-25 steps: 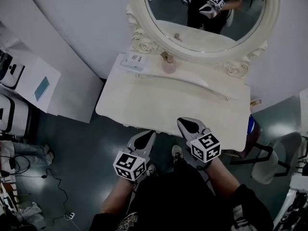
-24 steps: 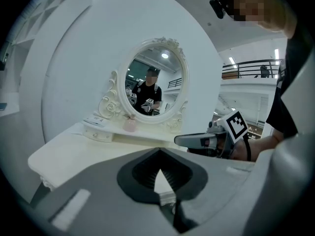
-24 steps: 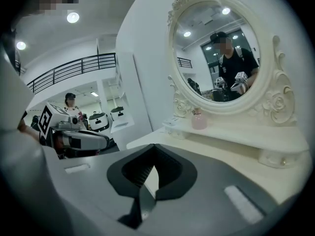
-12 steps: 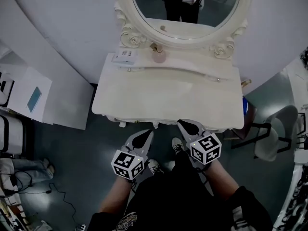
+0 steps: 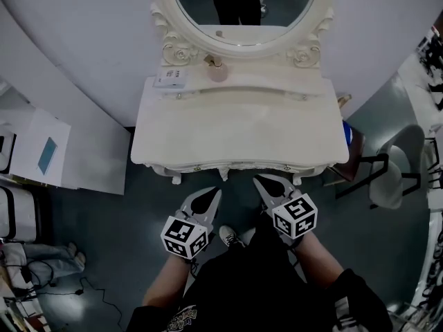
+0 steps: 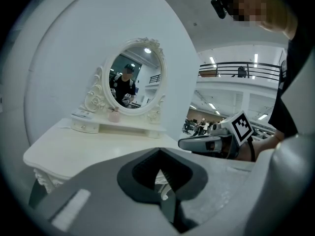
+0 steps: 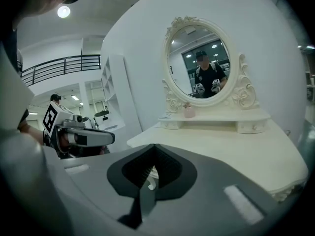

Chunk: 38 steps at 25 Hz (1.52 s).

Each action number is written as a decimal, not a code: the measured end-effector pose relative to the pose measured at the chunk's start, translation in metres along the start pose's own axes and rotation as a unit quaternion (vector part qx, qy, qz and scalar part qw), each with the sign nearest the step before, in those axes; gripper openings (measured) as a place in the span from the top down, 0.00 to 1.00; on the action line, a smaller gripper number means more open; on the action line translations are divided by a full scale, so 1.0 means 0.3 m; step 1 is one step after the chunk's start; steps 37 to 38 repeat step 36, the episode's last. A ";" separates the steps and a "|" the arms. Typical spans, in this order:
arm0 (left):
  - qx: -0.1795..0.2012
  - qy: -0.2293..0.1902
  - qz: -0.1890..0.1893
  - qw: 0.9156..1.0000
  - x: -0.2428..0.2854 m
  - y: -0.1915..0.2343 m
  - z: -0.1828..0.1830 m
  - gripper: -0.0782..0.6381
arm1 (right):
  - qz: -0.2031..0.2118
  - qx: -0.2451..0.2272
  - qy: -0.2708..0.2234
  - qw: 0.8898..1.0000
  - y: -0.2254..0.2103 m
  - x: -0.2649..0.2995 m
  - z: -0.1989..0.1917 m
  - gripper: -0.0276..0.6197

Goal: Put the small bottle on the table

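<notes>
The small pink bottle (image 5: 217, 72) stands on the raised shelf under the oval mirror (image 5: 242, 9) of a white dressing table (image 5: 235, 133). It also shows far off in the left gripper view (image 6: 114, 116) and in the right gripper view (image 7: 189, 112). Both grippers hang over the floor just in front of the table's front edge, well short of the bottle. My left gripper (image 5: 206, 198) is shut with nothing in it. My right gripper (image 5: 271, 184) is shut and empty too. Each gripper view shows its own jaws closed (image 6: 160, 150) (image 7: 154, 146).
A white box (image 5: 170, 80) lies on the shelf left of the bottle. A chair (image 5: 387, 178) and a blue object (image 5: 348, 131) stand right of the table. White sheets (image 5: 41, 154) lie on the floor at left. My shoe (image 5: 232, 237) is below the grippers.
Both grippers have drawn back from the table: the right one was over its front edge, now both are over the floor. The table sits farther up the head view.
</notes>
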<state>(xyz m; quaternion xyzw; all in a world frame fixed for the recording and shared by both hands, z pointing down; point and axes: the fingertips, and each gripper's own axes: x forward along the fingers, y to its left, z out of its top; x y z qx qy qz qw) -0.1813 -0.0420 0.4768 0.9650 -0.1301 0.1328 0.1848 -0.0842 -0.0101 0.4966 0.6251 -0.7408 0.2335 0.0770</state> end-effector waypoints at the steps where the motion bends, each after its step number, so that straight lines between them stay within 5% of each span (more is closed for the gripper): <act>1: 0.001 0.000 -0.001 1.000 -0.008 -0.006 -0.002 0.89 | -0.001 -0.001 0.000 1.000 0.009 -0.006 -0.005 0.91; 19: -0.009 -0.015 0.016 1.000 0.035 -0.009 0.026 0.89 | 0.038 -0.021 0.014 0.999 0.020 0.019 0.011 0.91; 38: -0.012 -0.007 0.007 1.000 0.045 -0.010 0.003 0.89 | 0.029 -0.010 0.012 0.999 0.012 0.011 -0.005 0.91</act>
